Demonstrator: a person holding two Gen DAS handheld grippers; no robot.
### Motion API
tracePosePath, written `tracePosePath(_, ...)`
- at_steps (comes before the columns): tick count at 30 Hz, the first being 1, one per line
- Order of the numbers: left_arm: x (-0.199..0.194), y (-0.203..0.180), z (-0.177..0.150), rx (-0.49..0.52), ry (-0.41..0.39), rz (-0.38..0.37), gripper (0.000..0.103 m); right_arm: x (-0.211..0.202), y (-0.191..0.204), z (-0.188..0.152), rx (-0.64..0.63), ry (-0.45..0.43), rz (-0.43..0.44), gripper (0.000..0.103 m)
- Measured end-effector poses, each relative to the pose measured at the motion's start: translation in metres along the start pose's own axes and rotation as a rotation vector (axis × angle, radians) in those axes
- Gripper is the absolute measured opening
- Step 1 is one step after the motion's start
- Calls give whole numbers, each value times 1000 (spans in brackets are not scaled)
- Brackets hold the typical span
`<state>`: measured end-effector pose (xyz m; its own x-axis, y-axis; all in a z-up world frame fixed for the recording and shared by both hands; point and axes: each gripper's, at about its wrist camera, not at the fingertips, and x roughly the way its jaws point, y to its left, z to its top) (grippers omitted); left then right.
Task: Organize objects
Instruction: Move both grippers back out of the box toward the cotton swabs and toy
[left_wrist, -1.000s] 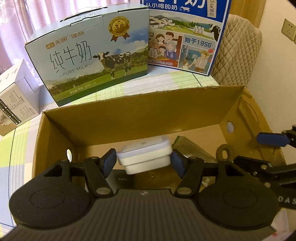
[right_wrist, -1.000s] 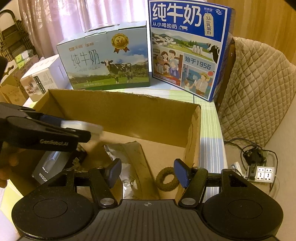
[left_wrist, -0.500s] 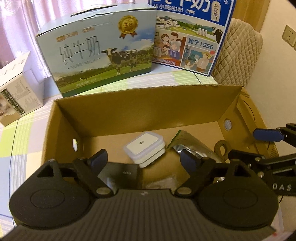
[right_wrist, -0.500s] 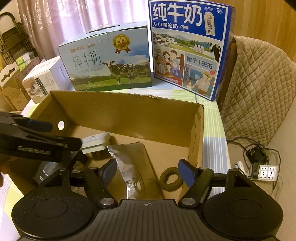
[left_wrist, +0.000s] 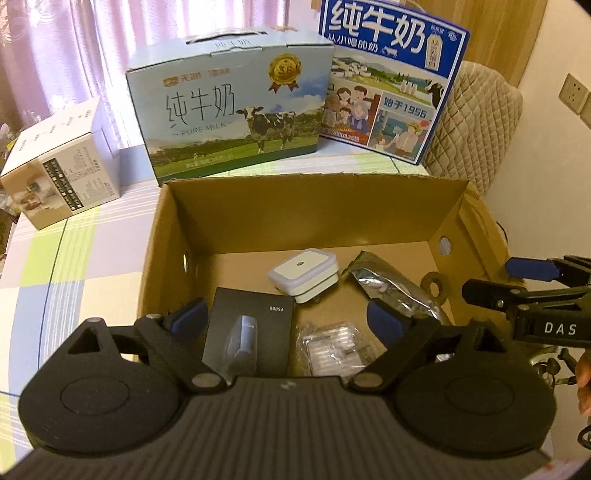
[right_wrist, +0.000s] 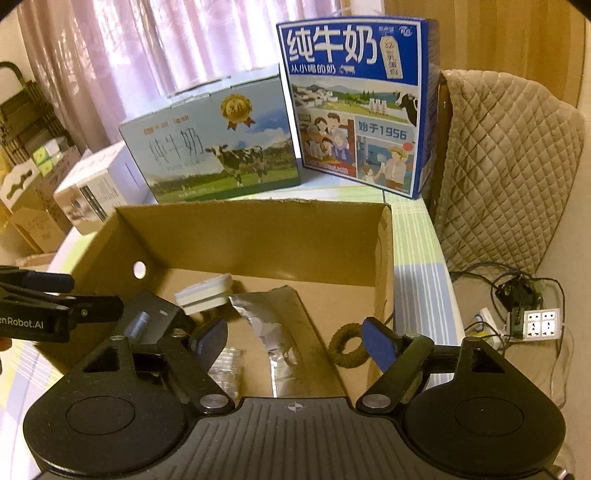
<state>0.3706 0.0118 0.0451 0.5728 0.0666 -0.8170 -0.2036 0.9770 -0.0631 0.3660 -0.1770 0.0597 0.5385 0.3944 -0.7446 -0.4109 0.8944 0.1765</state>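
Your left claw (left_wrist: 286, 319) stands wide apart at the bottom of its frame with nothing between its pads; its jaws have just been opening. The white square plastic lidded container (left_wrist: 303, 275) lies tilted on the floor of the open brown cardboard box (left_wrist: 314, 214), at mid-frame, clear of the claw. Just below and left of it lies a flat black rectangular package (left_wrist: 251, 332), to its right a crinkled silver foil pouch (left_wrist: 391, 288), and at lower centre a clear plastic packet (left_wrist: 332, 347). A brown braided ring (left_wrist: 436, 284) sits near the box's right wall. Your right claw (right_wrist: 295, 339) is likewise spread and empty, its jaws just opening, hovering over the pouch and ring. The box rests on the checked bench (left_wrist: 81, 258).
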Motion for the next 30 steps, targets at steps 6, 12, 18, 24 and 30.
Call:
tracePosePath(6,-28,1,-11,-12,-35,0,91,-23,8,-10,4,-32,12,77)
tracePosePath(12,-50,-1,-26,-10,-56,2,91,-44,20,-20,4,-67,31,77)
tracePosePath(18,-71,0,-41,-13,-74,-11,91,-67,35,-29,-5,-102,45,77)
tracePosePath(24,-91,3,-58,-9,-88,-22,91,-86,52,-43,-19,-119,47,77)
tracePosePath(30,-109,10,-78,-6,-90,-36,91,-100,68,-60,-20,-121,46,77)
